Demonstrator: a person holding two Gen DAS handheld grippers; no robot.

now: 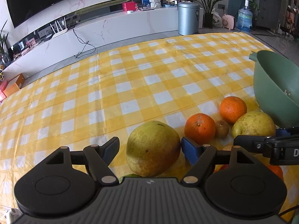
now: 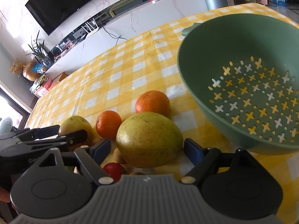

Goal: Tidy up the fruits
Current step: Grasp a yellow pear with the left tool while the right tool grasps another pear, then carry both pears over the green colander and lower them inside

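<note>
In the left wrist view a large yellow-green pear (image 1: 153, 149) lies on the checked cloth between the fingers of my left gripper (image 1: 150, 148), which is open, with a gap at the left finger. In the right wrist view a second pear (image 2: 149, 140) lies between the fingers of my right gripper (image 2: 147, 150), also open; the left pad stands clear and the right pad is very near the skin. Two oranges (image 1: 199, 127) (image 1: 232, 109) and a small brown fruit (image 1: 222, 128) sit between the pears. A green colander (image 2: 243, 74) stands empty to the right.
A yellow and white checked tablecloth (image 1: 130, 85) covers the table. A small red fruit (image 2: 113, 169) lies close under the right gripper, and another orange (image 1: 274, 171) shows beneath it. The two grippers are close side by side. Beyond the table are a TV cabinet and a grey bin (image 1: 187, 17).
</note>
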